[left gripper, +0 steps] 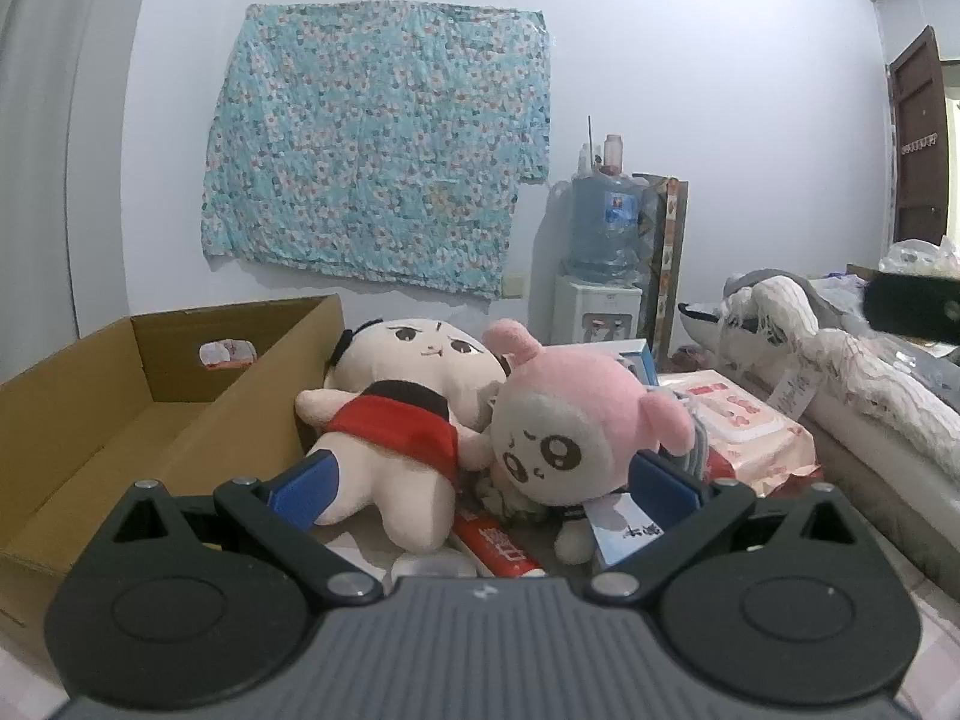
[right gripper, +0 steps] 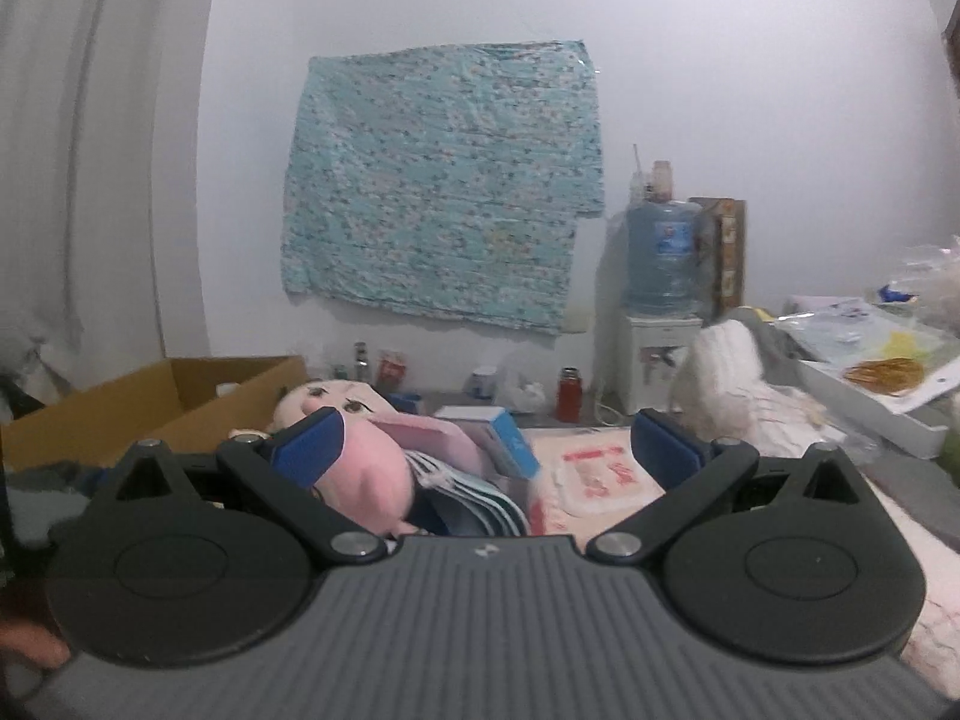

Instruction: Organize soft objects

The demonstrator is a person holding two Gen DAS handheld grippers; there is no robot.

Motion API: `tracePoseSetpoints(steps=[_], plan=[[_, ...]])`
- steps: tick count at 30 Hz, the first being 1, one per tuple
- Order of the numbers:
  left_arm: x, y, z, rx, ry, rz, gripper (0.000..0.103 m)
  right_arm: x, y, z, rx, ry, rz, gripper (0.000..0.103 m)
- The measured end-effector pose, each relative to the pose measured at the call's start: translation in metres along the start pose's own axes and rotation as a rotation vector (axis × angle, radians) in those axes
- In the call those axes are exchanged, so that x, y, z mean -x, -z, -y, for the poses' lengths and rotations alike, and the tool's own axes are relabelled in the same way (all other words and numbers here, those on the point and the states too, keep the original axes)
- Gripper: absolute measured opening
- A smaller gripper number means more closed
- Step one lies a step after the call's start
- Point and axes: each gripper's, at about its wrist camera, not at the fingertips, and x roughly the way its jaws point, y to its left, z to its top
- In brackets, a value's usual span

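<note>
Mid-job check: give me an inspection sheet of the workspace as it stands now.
Surface: pale checked tabletop, crowded.
Job's things: red-shirted plush doll lying beside the pink plush; open cardboard box to their left, apparently empty.
Clutter: wet-wipes pack, red packet, small blue-and-white box.
Grippers: left gripper open before both plush toys; right gripper open, its left finger against the pink plush.
Cables: nothing seen.
Surroundings: floral cloth on wall, water dispenser.

Both views low over the bed, facing the wall with the floral cloth [left gripper: 378, 150]. Left wrist close behind the pink plush [left gripper: 576, 420], cardboard box [left gripper: 120, 408] at left. Right wrist farther right, nearer the same plush. Shared: cloth, box, water dispenser [right gripper: 660, 312].
</note>
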Motion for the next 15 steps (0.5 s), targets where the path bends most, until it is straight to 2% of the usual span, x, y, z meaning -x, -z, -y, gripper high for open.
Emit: tracePoseSetpoints(steps=[5, 7, 10, 15], plan=[[0.001, 0.0, 0.001, 0.002, -0.004, 0.004, 0.103, -0.01, -0.003, 0.007, -0.111, -0.084, -0.027, 0.102], [0.001, 0.0, 0.0, 0.006, -0.007, -0.003, 0.103, -0.012, -0.002, 0.005, -0.114, -0.073, -0.024, 0.102], [0.0, -0.001, 0.0, 0.012, -0.01, -0.008, 0.103, -0.016, 0.005, -0.001, -0.058, 0.005, -0.009, 0.102], [-0.003, -0.001, 0.0, 0.014, 0.003, -0.026, 0.103, -0.02, 0.02, 0.006, -0.046, -0.047, -0.052, 0.102]])
